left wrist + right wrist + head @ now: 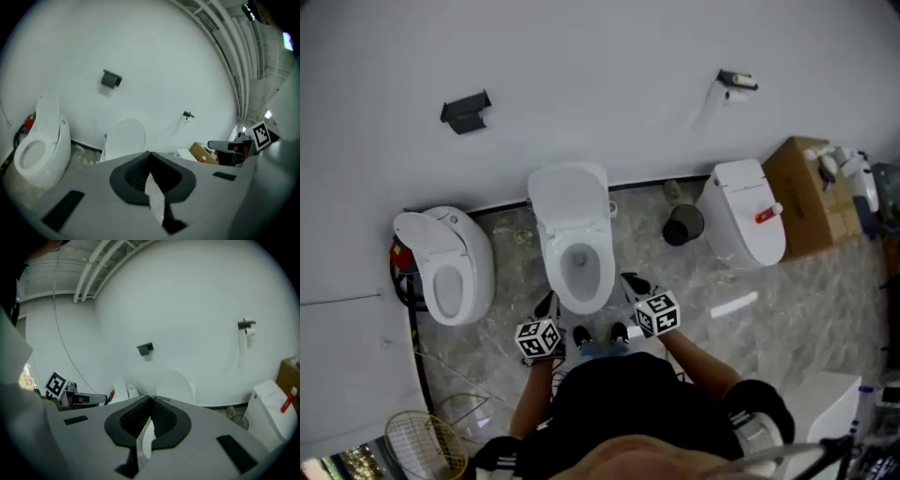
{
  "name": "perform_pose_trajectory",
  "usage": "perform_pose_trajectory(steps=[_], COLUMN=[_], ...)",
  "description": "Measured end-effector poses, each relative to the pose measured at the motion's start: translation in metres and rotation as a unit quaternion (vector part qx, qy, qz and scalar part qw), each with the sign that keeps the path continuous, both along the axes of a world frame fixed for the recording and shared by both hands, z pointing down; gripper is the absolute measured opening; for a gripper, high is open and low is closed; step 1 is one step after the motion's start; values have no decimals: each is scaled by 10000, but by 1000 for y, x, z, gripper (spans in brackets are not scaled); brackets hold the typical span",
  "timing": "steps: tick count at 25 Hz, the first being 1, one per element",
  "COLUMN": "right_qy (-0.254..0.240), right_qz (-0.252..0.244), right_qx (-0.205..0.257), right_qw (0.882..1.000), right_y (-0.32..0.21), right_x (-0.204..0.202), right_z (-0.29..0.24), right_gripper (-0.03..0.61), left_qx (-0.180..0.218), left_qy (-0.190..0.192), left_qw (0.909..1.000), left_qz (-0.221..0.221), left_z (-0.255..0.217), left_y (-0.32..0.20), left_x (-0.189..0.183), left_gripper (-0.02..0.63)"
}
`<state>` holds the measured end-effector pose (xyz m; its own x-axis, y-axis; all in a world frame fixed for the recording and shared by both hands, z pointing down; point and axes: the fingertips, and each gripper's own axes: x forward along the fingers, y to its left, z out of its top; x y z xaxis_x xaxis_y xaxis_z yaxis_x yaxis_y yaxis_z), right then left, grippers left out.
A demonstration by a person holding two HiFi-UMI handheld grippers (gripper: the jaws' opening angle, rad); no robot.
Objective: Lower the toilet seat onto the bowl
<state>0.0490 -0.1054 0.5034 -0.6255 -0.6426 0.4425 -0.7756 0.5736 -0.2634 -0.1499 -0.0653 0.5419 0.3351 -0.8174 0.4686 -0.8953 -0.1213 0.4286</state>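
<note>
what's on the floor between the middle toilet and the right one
A dark round bin stands between the middle toilet and the right toilet; the head view shows it.

Marbled floor (825, 314) holds three toilets (581, 258) (plus box (806, 192)).

The white toilet (572, 239) right in front of me stands with its back to the wall (600, 75). Its lid (569, 195) is up, leaning back against that wall. Below it the oval bowl (581, 281) lies open. A white ring (603, 267) runs round the opening; whether it is the seat or the bare rim, I cannot tell.
</note>
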Motion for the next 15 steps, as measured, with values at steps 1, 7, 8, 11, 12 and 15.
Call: perform_pose_trajectory(steps=[1, 7, 8, 11, 12, 15], right_qy=[-31, -410, -495, -527, -444, -202], right_qz=[60, 728, 833, 1023, 1032, 1038], right_qx=[289, 2013, 2288, 2877, 3013, 3252], right_qw=[9996, 9760, 9686, 9508, 9469, 9397], right_y=[4, 37, 42, 58, 62, 67], right_x=[3, 28, 32, 38, 37, 35], right_z=[-30, -185, -203, -235, -239, -243], right_gripper=[17, 17, 17, 17, 17, 17], left_qx=[267, 1908, 2166, 2639, 2724, 2869], left_qy=[-141, -924, -1007, -1156, -1189, -1212], left_qw=[9995, 9768, 9703, 9555, 9523, 9480], left_qz=[-10, -318, -390, -630, -686, -664], left_z=[-27, -186, -207, -244, -249, -254], left_y=[1, 30, 36, 53, 58, 60], left_x=[-1, -10, -11, -11, -11, -6], left_gripper=[8, 8, 8, 8, 8, 8])
